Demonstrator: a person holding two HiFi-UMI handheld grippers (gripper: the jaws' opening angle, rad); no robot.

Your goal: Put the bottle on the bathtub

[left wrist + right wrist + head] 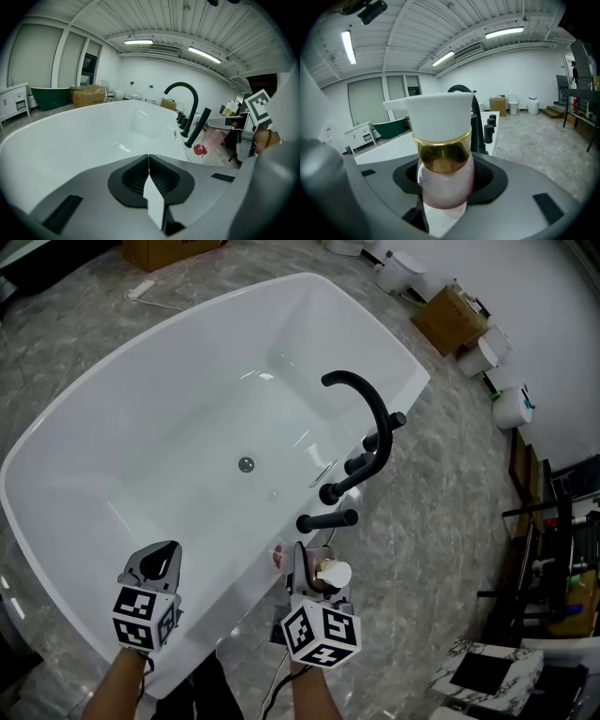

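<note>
In the head view, a white bathtub [141, 446] is being looked down on, with a round drain [246, 464] in its floor and a black gooseneck faucet [375, 418] standing on its right rim above a row of black handles [328, 518]. The left gripper [161, 562] is being held over the near rim, its fingers pressed together. The right gripper [312, 568] is being held just beside that rim's outer edge, near the lowest handle, and a bottle [330, 574] with a white cap is being gripped in it. A cardboard box [450, 317] is being shown on the grey marbled floor [422, 540] beyond the tub. In the left gripper view, the jaws are being shown closed tight on each other with nothing between them, and the tub's white basin [84, 136] is being faced. To the right, the pink bottle [208, 140], marked with a red spot, is being held tilted close to the faucet [187, 101]; whether it is touching the rim cannot be told. A dark green tub [49, 98] and brown boxes [86, 96] are being shown far behind. In the right gripper view, the bottle's pinkish glass body [443, 183] is being clamped between the jaws, with a gold band [443, 154] and the white cap [436, 115] rising above them, and the faucet [476, 126] is being partly hidden behind it.
</note>
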